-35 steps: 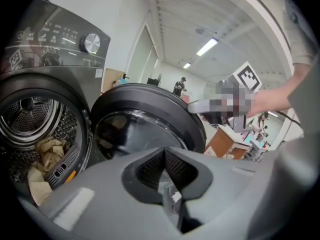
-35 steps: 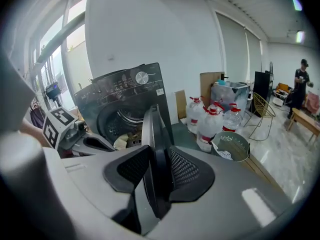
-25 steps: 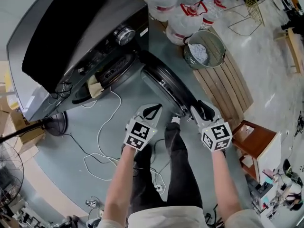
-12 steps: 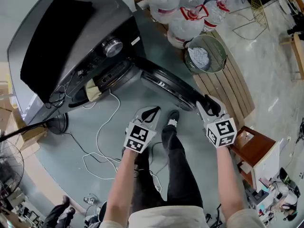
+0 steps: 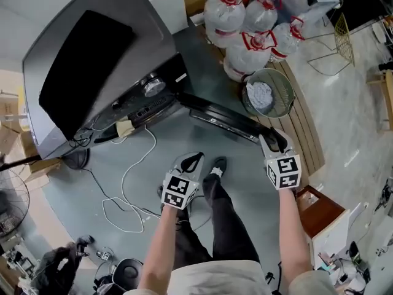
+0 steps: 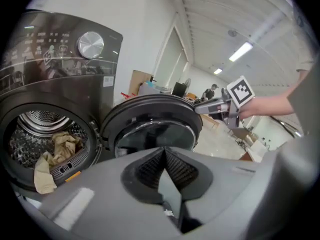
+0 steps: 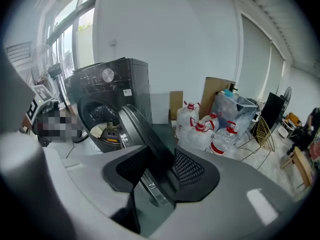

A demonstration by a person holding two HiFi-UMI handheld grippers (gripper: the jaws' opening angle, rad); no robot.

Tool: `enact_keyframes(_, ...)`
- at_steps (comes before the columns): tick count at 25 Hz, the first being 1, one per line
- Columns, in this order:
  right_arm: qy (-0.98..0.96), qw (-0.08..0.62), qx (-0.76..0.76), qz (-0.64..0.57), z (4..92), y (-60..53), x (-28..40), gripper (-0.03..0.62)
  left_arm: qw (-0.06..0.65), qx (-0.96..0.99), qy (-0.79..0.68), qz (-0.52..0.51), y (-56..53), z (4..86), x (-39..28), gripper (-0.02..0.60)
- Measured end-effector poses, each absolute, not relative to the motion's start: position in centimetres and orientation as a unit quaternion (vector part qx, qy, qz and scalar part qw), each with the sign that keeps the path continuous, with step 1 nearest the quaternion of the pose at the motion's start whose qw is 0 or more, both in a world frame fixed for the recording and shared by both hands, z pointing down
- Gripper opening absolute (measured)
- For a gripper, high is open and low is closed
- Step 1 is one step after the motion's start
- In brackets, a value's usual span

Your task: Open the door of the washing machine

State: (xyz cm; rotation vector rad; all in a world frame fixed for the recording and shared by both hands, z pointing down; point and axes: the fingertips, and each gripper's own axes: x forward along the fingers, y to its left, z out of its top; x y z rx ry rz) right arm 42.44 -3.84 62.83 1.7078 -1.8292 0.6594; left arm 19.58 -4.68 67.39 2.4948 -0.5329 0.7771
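The dark grey washing machine (image 5: 92, 72) stands at the upper left, its round door (image 5: 224, 120) swung wide open to the right. My right gripper (image 5: 274, 141) is shut on the door's free rim; in the right gripper view the rim (image 7: 137, 129) runs between the pads (image 7: 192, 166). My left gripper (image 5: 193, 162) hangs shut and empty in front of the machine, away from the door. The left gripper view shows the open drum (image 6: 30, 134) with beige cloth (image 6: 55, 149) inside, the door glass (image 6: 150, 129), and the right gripper (image 6: 212, 105) at the rim.
Several large water bottles (image 5: 245, 29) stand behind the door. A round metal basket (image 5: 267, 93) rests on a wooden slatted board (image 5: 301, 128) just past the door. White cables (image 5: 132, 183) lie on the floor, a fan base (image 5: 73, 158) at the left, a wooden box (image 5: 316, 211) at the right.
The door has swung further open, away from the machine, with my right gripper moving rightward along with it. My left gripper has shifted only slightly.
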Motion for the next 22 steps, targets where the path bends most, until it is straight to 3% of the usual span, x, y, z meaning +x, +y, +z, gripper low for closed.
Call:
enact_keyframes(10,-0.651,0.283,0.651,0.268,63.0,-10.7,48.1,0.14,0.265,0.886,-0.274,0.265,-8.3,64.2,18.3,0.058)
enact_keyframes(18,-0.606,0.236,0.697,0.301,63.4,-15.6,50.1,0.043,0.262,0.871,-0.317,0.27,-10.3,60.8,14.7,0.058)
enact_keyframes(22,-0.592,0.237,0.7,0.322,63.5,-16.8,50.5,0.025,0.255,0.869,-0.326,0.27,-11.1,58.6,13.7,0.057)
